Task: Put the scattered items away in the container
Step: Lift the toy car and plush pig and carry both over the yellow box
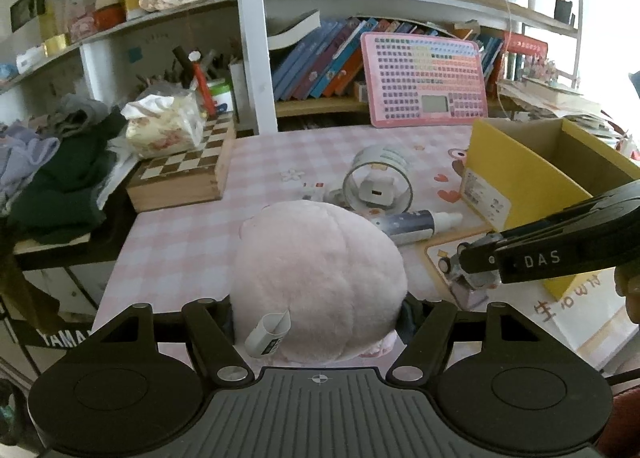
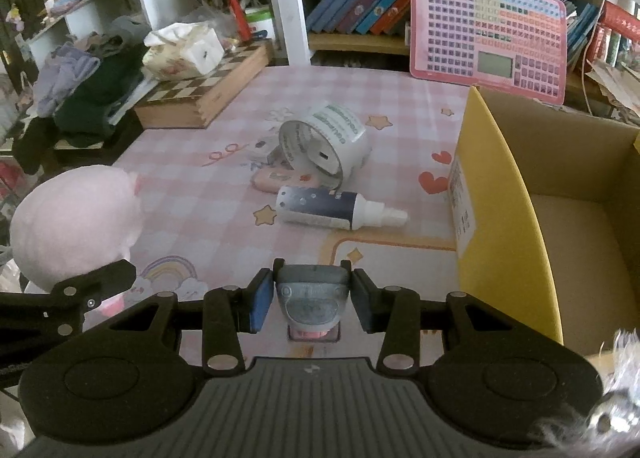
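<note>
Items loose on mat: one tape roll (image 2: 326,146), one spray bottle (image 2: 336,210).

Fuzzy pink plush toy (image 1: 320,278); beside it, a glossy plastic spray bottle (image 2: 320,210) and shiny tape roll (image 2: 324,142). Matt yellow cardboard box (image 2: 500,194) beyond. Wooden chessboard case (image 1: 180,174); smooth checked tablecloth (image 2: 192,194).
</note>
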Available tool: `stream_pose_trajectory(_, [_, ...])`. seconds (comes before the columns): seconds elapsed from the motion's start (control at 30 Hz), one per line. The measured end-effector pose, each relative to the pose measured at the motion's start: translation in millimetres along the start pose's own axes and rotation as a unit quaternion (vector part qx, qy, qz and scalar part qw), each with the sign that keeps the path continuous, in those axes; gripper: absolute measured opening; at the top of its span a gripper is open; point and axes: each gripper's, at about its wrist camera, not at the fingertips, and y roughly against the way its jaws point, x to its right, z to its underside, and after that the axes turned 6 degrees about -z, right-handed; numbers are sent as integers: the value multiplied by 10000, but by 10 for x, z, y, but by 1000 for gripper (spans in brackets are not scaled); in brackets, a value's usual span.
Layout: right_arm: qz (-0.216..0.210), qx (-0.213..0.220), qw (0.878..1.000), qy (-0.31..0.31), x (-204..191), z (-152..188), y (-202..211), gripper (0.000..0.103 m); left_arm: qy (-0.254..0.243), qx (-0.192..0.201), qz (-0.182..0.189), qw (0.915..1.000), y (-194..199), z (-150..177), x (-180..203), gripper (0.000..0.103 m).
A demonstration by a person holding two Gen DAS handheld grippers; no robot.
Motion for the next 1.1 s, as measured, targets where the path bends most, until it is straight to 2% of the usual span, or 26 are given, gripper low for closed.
stream_pose_trajectory(0.57, [-16, 256, 9997, 49, -263, 460, 553, 40, -174, 271, 107, 9994, 641, 299, 138, 70])
stream_pose_trajectory(1.1, [211, 317, 9991, -205, -327, 1033, 1082, 40, -429, 389, 468, 9972, 1138, 604, 364, 70])
